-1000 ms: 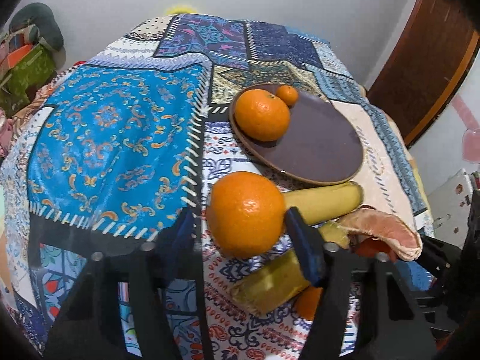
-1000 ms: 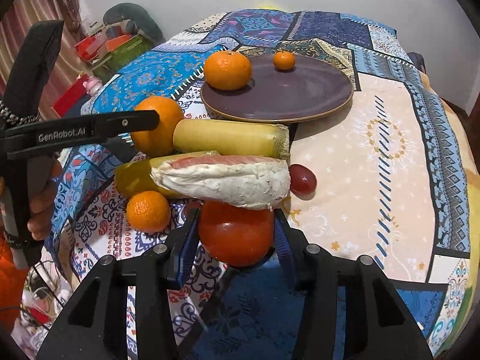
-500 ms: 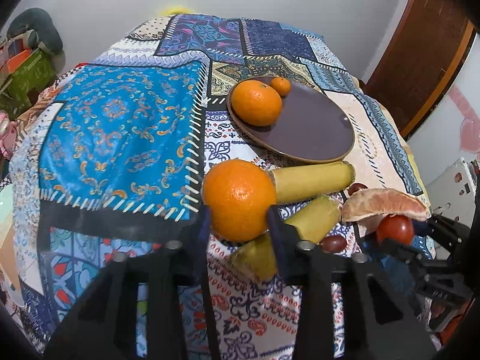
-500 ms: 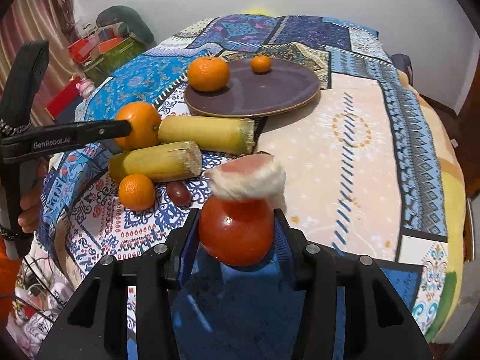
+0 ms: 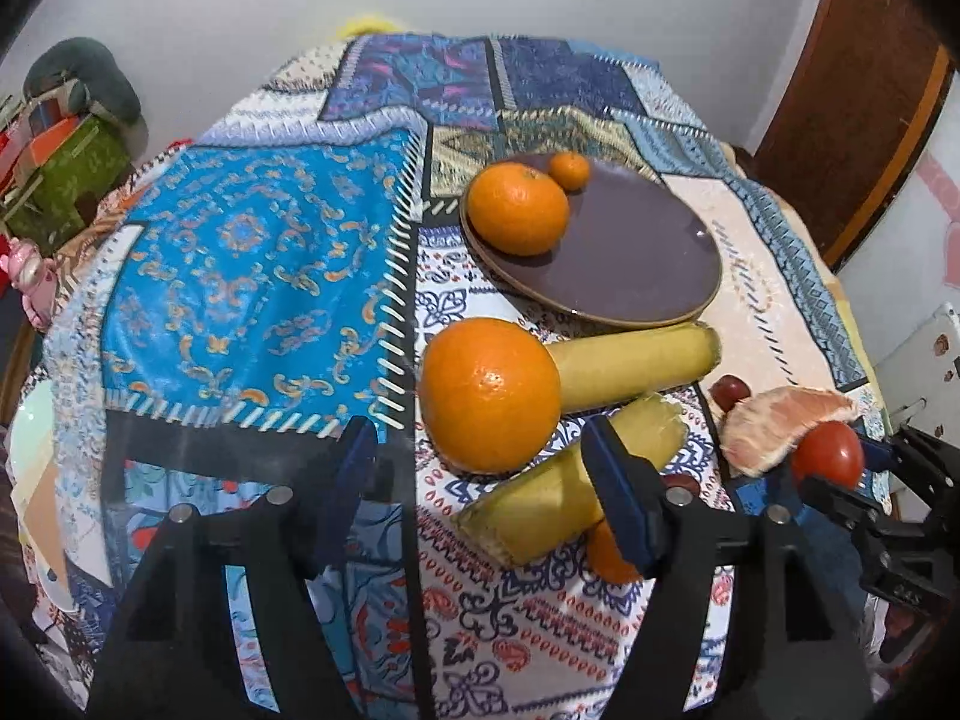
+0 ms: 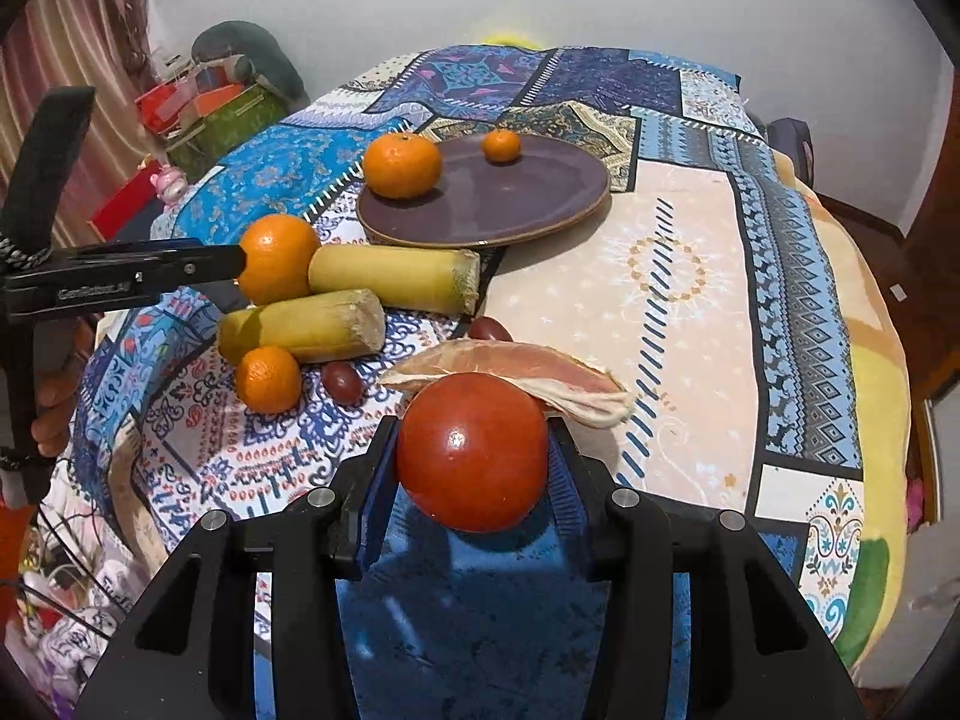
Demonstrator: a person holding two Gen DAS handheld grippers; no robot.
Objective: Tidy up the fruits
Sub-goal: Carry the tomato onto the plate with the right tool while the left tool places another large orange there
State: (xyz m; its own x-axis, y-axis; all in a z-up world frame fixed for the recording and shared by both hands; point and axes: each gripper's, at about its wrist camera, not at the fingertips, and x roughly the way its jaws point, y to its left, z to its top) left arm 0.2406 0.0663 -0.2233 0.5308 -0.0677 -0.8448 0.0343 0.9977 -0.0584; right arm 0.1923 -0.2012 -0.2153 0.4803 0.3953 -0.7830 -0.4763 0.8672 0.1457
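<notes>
Compared with a moment ago, the left gripper (image 5: 480, 468) has changed most: its fingers (image 5: 618, 504) were closed tight in front of the big orange (image 5: 489, 393), and now they are opening, with clear space on both sides of the fruit, so nothing is grasped. The big orange lies on the patterned cloth (image 5: 252, 276), touching the end of a yellow stalk piece (image 5: 636, 363). The right gripper (image 6: 474, 468) still clenches the red tomato (image 6: 473, 450) between its blue pads, and it has drawn back a little from the fruit group, so the grapefruit slice (image 6: 510, 369), which earlier seemed to rest on the tomato, now lies on the cloth just behind it. The only container is the dark purple plate (image 6: 528, 198) near the middle of the bed. It holds two fruits: a medium orange (image 6: 402, 165) at its left edge and a tiny orange (image 6: 501, 145) further back, apart from each other; the rest of the plate is bare. Outside the plate, on the cloth, lie a second stalk piece (image 6: 306, 327), a small orange (image 6: 268, 379) just in front of it, and two dark grapes, one (image 6: 343, 383) beside the small orange and one (image 6: 489, 329) behind the slice. A hand (image 6: 51, 408) holds the left gripper's handle at the left edge of the right view.
</notes>
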